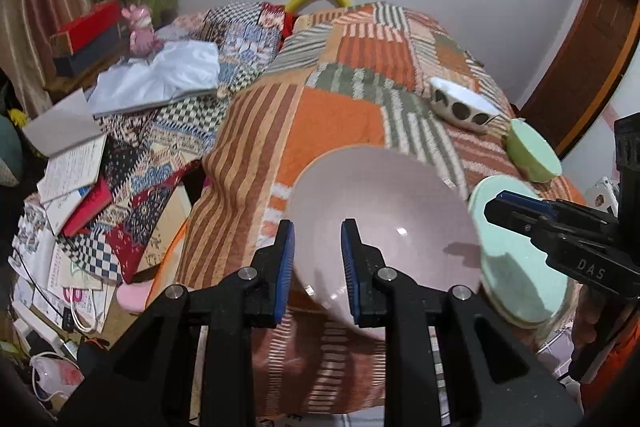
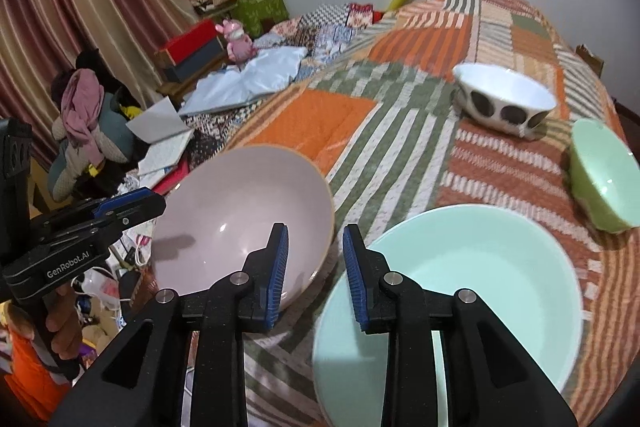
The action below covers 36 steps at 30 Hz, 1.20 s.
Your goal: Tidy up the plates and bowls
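Observation:
A pink bowl (image 1: 384, 219) (image 2: 240, 219) sits tilted at the near edge of a quilt-covered table (image 1: 336, 115) (image 2: 400, 115). My left gripper (image 1: 318, 269) is open, its two fingers on either side of the bowl's near rim. A mint plate (image 2: 472, 291) (image 1: 516, 279) lies to the right of the bowl. My right gripper (image 2: 316, 277) is open, its right finger over the plate's left rim, its left finger by the pink bowl. A white bowl with dark spots (image 2: 504, 101) (image 1: 460, 105) and a green bowl (image 2: 604, 173) (image 1: 534, 155) stand farther right.
Left of the table are books and papers (image 1: 72, 163), a white cloth (image 1: 160, 75) (image 2: 248, 79), boxes, a pink toy (image 2: 238, 39) and clutter on the floor. A striped curtain (image 2: 80, 7) hangs at left. A white wall stands behind.

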Each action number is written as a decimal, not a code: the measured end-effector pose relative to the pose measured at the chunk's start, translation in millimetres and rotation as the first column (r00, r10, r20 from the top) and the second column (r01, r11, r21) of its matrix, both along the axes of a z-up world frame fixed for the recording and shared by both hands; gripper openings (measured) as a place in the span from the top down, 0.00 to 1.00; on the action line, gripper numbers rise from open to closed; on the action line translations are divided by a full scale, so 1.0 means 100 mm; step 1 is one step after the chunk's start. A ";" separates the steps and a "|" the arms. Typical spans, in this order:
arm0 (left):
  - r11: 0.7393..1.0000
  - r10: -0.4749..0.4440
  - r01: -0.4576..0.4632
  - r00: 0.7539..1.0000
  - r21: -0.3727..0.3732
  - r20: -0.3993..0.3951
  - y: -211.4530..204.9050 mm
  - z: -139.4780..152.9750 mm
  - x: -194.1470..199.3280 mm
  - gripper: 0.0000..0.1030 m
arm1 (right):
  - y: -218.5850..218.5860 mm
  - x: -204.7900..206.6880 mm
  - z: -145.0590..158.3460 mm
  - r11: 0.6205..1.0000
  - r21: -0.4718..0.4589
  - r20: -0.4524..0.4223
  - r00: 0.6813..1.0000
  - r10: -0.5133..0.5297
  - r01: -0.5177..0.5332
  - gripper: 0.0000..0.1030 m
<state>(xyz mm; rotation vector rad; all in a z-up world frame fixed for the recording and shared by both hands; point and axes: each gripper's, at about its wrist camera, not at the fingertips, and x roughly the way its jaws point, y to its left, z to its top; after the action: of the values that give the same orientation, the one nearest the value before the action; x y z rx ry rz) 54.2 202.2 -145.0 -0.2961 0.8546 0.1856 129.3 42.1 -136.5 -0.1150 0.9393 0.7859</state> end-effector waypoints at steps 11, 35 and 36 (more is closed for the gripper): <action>0.993 -0.099 0.096 0.994 0.075 0.048 -0.60 0.36 0.25 0.71 | -0.58 0.08 0.30 0.994 0.037 0.103 0.989 -0.102 0.099 0.59; 0.959 -0.250 0.243 0.968 0.145 0.034 -1.83 0.58 1.37 0.42 | -2.00 0.66 0.46 0.935 0.054 0.174 0.919 -0.355 0.351 0.47; 0.958 -0.257 0.249 0.966 0.145 0.038 -1.86 0.58 1.41 0.39 | -2.07 0.70 0.44 0.929 0.055 0.170 0.914 -0.369 0.365 0.47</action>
<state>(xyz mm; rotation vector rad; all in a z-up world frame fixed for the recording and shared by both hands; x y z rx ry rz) 195.6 15.8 -86.8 -0.0591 0.8107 -0.0028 198.8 -164.5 -92.4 0.0128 0.7515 0.4279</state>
